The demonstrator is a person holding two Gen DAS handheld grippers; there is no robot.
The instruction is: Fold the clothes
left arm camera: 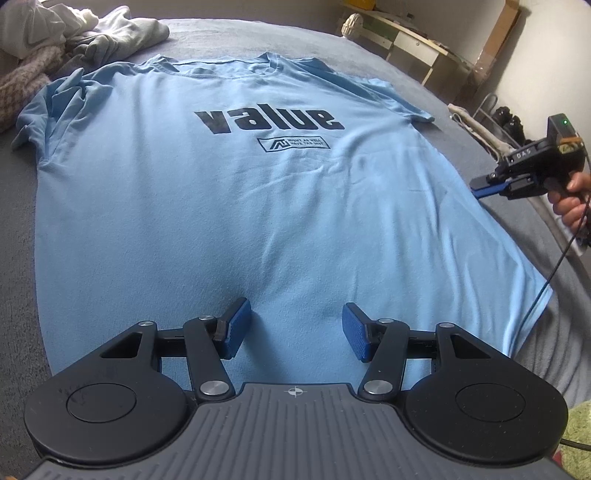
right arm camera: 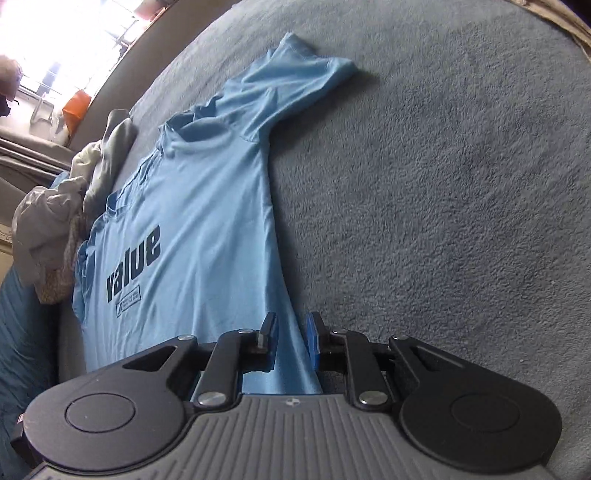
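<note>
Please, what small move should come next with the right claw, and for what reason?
Probably close the right claw on the side edge of the blue T-shirt. Its pads straddle that edge with a gap, so nothing is gripped. The shirt lies flat on the grey blanket, not yet folded.

T-shirt [left arm camera: 258,206] light blue, dark navy "value" print; bed cover [right arm camera: 443,184] grey; clothes heap [left arm camera: 55,33] at far left corner white, grey, beige-checked; gripper pads [left arm camera: 236,328] blue.

A grey fleece-covered bed [left arm camera: 436,99] carries a flat light-blue T-shirt [left arm camera: 229,206] printed "value", with a heap of pale clothes [left arm camera: 62,33] beyond one sleeve.
</note>
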